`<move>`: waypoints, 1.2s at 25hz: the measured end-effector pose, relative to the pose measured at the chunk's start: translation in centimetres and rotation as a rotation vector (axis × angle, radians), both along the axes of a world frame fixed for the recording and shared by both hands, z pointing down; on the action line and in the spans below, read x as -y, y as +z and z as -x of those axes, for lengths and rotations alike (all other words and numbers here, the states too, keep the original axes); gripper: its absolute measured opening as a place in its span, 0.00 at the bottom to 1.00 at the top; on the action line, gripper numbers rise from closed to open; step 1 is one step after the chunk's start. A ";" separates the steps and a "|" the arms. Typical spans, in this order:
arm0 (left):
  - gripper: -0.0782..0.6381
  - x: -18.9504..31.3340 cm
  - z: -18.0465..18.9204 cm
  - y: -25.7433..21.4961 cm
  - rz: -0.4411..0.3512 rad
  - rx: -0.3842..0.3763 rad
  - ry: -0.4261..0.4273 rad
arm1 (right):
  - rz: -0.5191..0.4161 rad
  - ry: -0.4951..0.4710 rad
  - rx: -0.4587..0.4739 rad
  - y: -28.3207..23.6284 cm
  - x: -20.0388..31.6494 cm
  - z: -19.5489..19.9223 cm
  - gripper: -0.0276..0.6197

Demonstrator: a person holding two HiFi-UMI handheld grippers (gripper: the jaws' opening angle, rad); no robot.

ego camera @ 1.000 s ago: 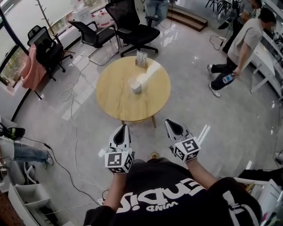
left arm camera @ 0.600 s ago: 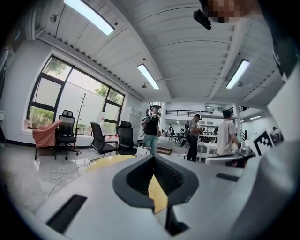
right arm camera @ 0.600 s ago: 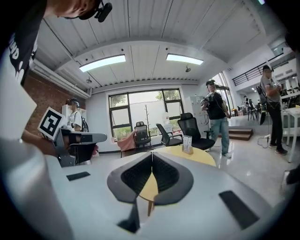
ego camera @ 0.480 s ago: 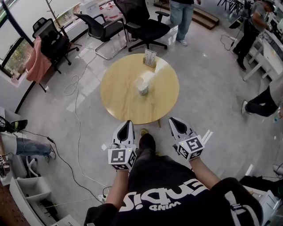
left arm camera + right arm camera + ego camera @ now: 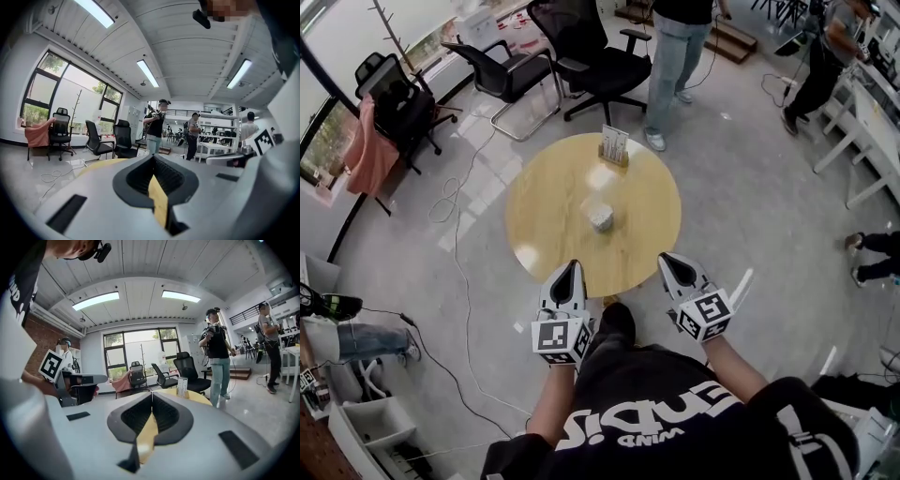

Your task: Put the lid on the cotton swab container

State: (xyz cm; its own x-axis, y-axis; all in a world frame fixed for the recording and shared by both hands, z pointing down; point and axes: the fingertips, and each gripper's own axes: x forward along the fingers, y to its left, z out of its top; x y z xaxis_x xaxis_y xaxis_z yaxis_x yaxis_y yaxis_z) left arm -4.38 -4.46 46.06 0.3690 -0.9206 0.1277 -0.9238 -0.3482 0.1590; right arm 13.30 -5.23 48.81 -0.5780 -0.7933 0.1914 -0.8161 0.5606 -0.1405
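Note:
A small pale cotton swab container (image 5: pixel 601 218) stands near the middle of the round wooden table (image 5: pixel 544 202). It is too small to tell a lid apart from it. My left gripper (image 5: pixel 569 267) and right gripper (image 5: pixel 667 259) are held side by side at the table's near edge, short of the container, and both point toward it. Each is shut with nothing between its jaws. In the left gripper view the shut left gripper (image 5: pixel 153 161) hides most of the table (image 5: pixel 101 164). In the right gripper view the right gripper (image 5: pixel 151 396) is likewise shut, with the table (image 5: pixel 199 397) beyond it.
A card stand (image 5: pixel 614 145) sits at the table's far edge, card stand (image 5: pixel 182 386). A person in jeans (image 5: pixel 675 56) stands just beyond the table. Black office chairs (image 5: pixel 586 52) are behind it, cables (image 5: pixel 455 281) lie on the floor at left, and white desks (image 5: pixel 877 122) stand at right.
The table has come closer and both grippers now reach its near edge, still shut. A person in jeans has walked up to the table's far side.

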 end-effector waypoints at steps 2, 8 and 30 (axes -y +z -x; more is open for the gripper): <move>0.12 1.8 0.0 -0.1 -0.001 0.000 0.003 | 0.003 0.001 0.002 0.0 1.7 0.0 0.05; 0.12 7.5 0.7 -1.0 -0.010 0.008 0.013 | 0.003 -0.009 0.005 -0.8 7.2 1.1 0.05; 0.14 17.3 2.9 -1.8 -0.032 -0.018 0.035 | -0.015 -0.052 -0.024 -1.9 17.7 5.0 0.05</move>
